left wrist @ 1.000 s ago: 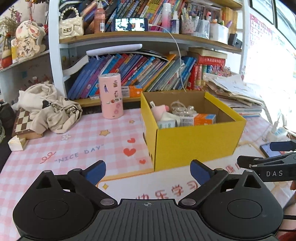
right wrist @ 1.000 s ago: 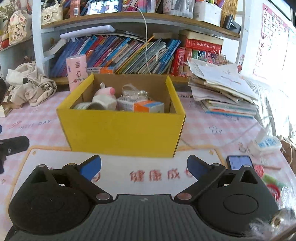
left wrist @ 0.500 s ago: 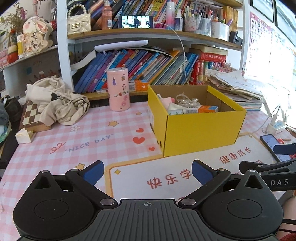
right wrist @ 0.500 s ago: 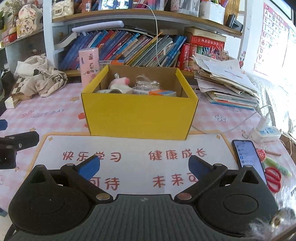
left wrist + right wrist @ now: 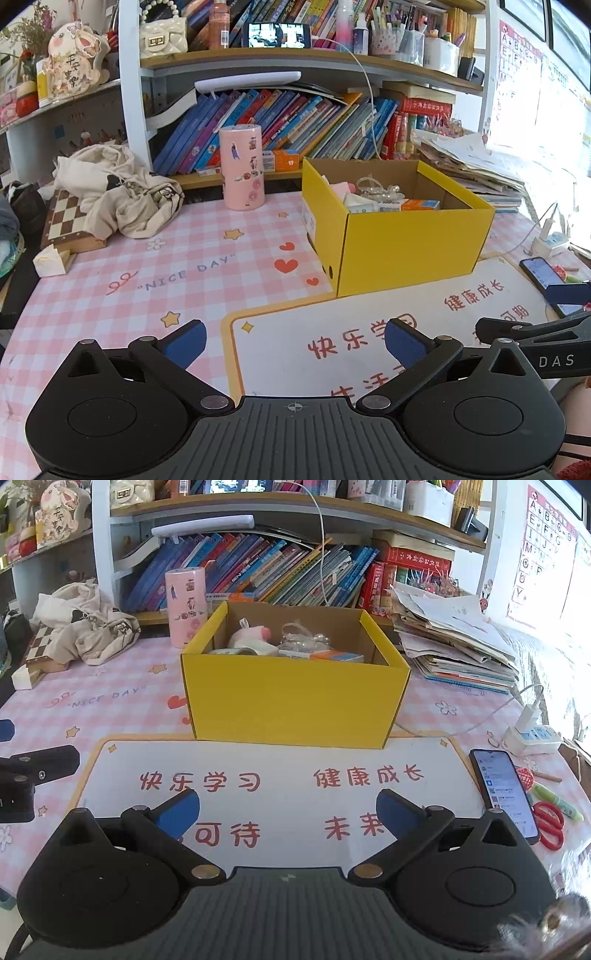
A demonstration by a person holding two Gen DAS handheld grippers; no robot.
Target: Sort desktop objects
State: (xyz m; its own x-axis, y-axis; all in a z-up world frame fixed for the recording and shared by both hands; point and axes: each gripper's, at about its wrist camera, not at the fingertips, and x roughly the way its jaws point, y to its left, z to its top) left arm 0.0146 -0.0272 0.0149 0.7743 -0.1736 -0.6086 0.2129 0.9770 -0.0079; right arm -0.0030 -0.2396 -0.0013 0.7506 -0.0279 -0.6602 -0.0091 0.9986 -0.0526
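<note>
both pairs of blue-padded jaws are spread wide with nothing between them: the left gripper (image 5: 293,341) and right gripper (image 5: 288,808) hover over the white desk mat with red chinese writing (image 5: 280,760). straight ahead, beyond the mat's far edge, sits the open yellow cardboard box (image 5: 295,698), already holding small items. loose things lie right of the right gripper: a black smartphone (image 5: 504,794), then red-handled scissors (image 5: 550,823) near the desk edge. the right hand seems nearer.

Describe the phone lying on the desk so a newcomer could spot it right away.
Start at the yellow box in the middle of the desk, then drop to the white mat before it. The phone lies flat off the mat's right edge with its screen lit, unlike the red scissors beside it.
</note>
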